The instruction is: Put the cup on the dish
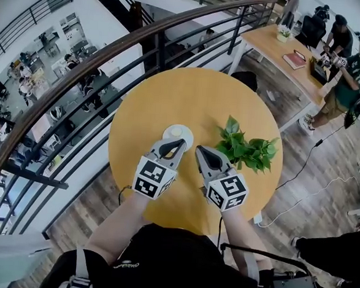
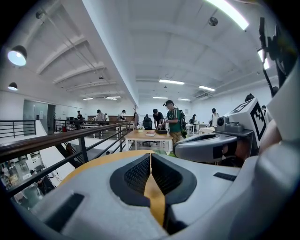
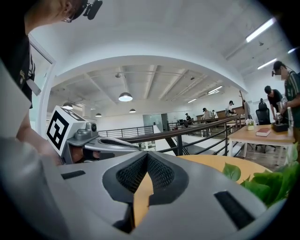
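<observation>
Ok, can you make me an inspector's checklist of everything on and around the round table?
Surface: round yellow table.
Job's things: white dish near the table's middle, with what looks like a pale cup on it.
Clutter: one leafy green plant, right of the dish.
Grippers: left hand-held gripper and right hand-held gripper are both shut with nothing between the jaws, side by side above the table.
Cables: black cable and white cable on the wooden floor right of the table.
Surroundings: curved railing behind the table; people by a long table far right.
</observation>
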A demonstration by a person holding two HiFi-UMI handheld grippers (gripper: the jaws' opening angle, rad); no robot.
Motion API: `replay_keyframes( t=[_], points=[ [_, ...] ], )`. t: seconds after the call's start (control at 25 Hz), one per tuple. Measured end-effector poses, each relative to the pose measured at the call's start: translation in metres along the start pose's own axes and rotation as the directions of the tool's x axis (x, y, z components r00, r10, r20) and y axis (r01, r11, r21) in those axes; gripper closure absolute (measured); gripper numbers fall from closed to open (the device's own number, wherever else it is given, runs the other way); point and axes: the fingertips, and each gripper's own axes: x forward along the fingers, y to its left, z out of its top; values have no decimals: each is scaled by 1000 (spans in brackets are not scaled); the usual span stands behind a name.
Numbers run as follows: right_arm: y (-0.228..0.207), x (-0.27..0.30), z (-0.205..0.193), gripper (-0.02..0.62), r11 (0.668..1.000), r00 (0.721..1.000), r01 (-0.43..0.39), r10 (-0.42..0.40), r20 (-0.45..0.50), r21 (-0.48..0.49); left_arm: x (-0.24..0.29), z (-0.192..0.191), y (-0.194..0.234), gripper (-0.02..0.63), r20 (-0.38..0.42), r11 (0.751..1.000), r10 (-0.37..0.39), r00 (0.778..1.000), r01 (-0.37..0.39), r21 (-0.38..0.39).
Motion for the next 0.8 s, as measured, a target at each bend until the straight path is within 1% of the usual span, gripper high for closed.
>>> replay_keyframes(
  t=[0.28,0.8],
  points=[
    [7,2,2,598,1000,1000,-9,9,-1,-9,-2,4,-2,591,12,1000,-12,1000,12,6],
    [3,3,-4,598,1000,1000,-8,8,-15,-13,5,-2,-4,591,-1,1000,-29,1000,29,-9]
  ],
)
